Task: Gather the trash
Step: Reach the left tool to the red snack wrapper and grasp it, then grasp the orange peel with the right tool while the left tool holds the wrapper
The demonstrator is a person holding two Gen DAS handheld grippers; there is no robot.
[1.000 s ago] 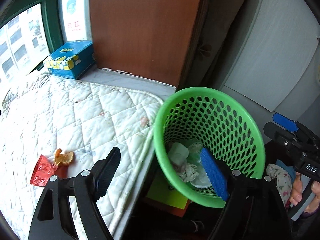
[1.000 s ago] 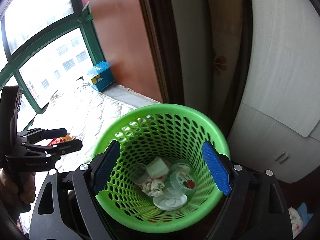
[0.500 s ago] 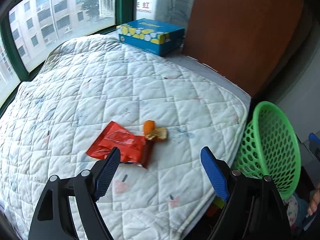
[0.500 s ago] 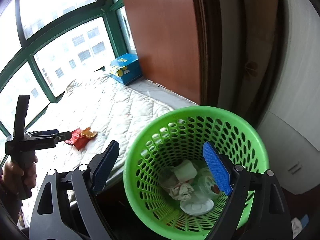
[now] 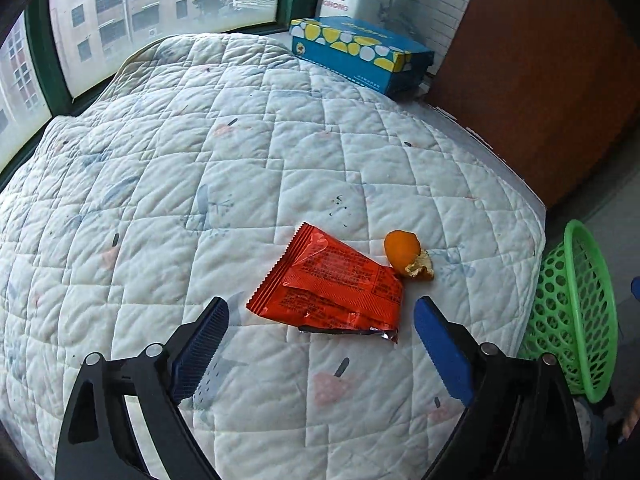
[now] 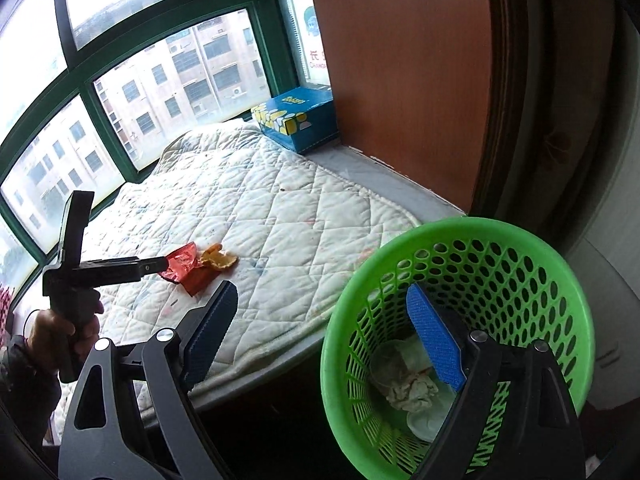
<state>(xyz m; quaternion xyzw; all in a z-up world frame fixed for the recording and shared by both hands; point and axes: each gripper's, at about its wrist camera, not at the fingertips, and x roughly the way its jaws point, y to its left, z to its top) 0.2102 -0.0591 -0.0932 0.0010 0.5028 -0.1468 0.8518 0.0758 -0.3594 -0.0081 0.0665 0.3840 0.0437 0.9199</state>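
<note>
A crumpled red foil snack wrapper lies flat on the white quilted mattress pad, near its edge on the basket side. A piece of orange peel touches the wrapper's far corner. The left gripper hangs just above the wrapper with its jaws wide apart and nothing between them. The round green plastic basket stands beside the mattress edge, with crumpled paper and clear plastic lids inside. The right gripper is over the basket rim, jaws also wide apart and empty. A blue tissue box rests at the far corner, next to the window.
</note>
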